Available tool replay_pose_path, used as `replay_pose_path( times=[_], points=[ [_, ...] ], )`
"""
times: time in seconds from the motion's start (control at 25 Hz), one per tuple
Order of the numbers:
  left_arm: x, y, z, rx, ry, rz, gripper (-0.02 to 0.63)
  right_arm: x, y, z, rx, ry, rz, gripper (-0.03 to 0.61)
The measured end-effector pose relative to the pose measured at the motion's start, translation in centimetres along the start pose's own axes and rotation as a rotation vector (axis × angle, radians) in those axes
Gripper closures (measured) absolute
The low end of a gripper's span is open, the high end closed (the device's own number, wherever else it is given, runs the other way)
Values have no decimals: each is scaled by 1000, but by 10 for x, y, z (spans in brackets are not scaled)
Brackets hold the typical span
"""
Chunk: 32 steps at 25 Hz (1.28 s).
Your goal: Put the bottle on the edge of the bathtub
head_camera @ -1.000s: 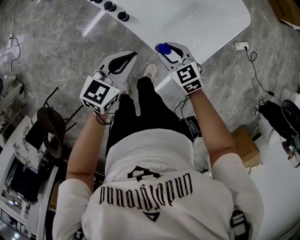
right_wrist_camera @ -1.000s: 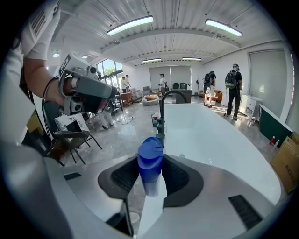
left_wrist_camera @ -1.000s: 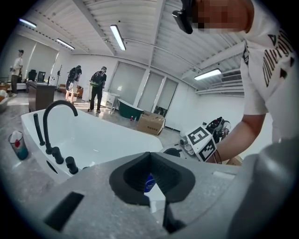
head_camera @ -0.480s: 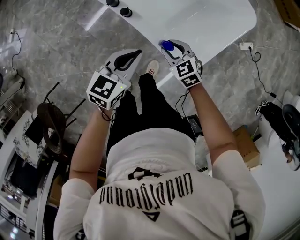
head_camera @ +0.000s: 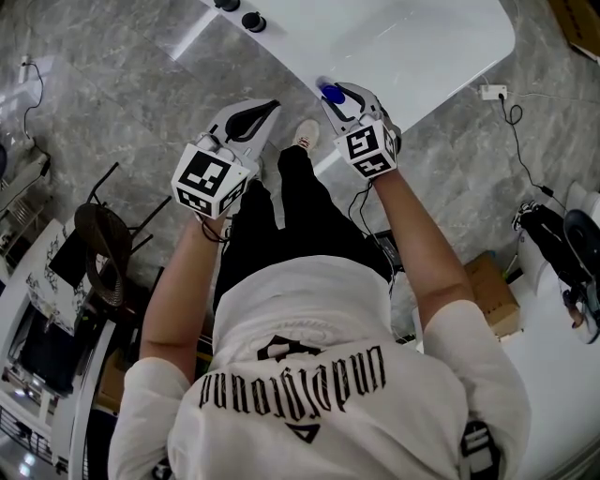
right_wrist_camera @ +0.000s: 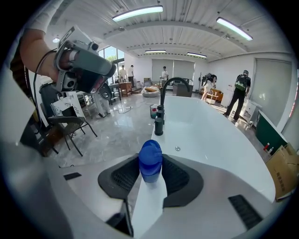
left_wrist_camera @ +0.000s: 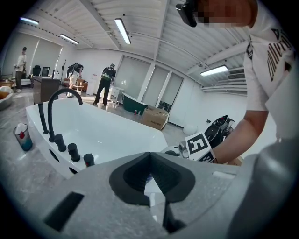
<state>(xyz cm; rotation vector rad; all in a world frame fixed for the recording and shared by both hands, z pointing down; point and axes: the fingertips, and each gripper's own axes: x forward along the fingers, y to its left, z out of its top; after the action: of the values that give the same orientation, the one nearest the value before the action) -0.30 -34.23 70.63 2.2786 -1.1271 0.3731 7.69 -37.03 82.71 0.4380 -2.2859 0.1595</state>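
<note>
Overhead, the right gripper's [head_camera: 339, 98] jaws grip the blue-capped bottle [head_camera: 329, 93] over the bathtub [head_camera: 441, 66] edge. In its own view, the left gripper's [left_wrist_camera: 149, 156] jaws are closed and empty. The right gripper view suggests the rim is glossy, so an off-centre release could topple the bottle.

- Bottle [head_camera: 329, 93]: the head view shows only its blue cap. The right gripper [head_camera: 339, 96] covers the body, so it cannot be told whether the base touches the bathtub [head_camera: 412, 42] rim.
- In the right gripper view the bottle's white body runs down under the gripper's shell, and its base is hidden.
- Bathtub: cut off by the head view's top edge, as are the tap knobs [head_camera: 251, 22].
- Can [left_wrist_camera: 22, 136]: its print is too small to read.
- People [right_wrist_camera: 241, 93] far off: too small to tell what they are doing.
</note>
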Motion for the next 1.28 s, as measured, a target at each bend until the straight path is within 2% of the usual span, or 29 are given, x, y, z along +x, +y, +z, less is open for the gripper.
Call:
replay_pose_path(
  times=[0.76, 1.08, 1.28],
  points=[
    [-16, -3, -6, 9, 0, -14, 600, -5, -5, 1, 71, 8, -53, 396],
    [-37, -19, -1, 55, -11, -48, 600, -33, 9, 20, 99, -30, -115, 393],
    [-60, -32, 3, 90, -22, -69, 600, -65, 24, 38, 152, -89, -190, 394]
  ],
)
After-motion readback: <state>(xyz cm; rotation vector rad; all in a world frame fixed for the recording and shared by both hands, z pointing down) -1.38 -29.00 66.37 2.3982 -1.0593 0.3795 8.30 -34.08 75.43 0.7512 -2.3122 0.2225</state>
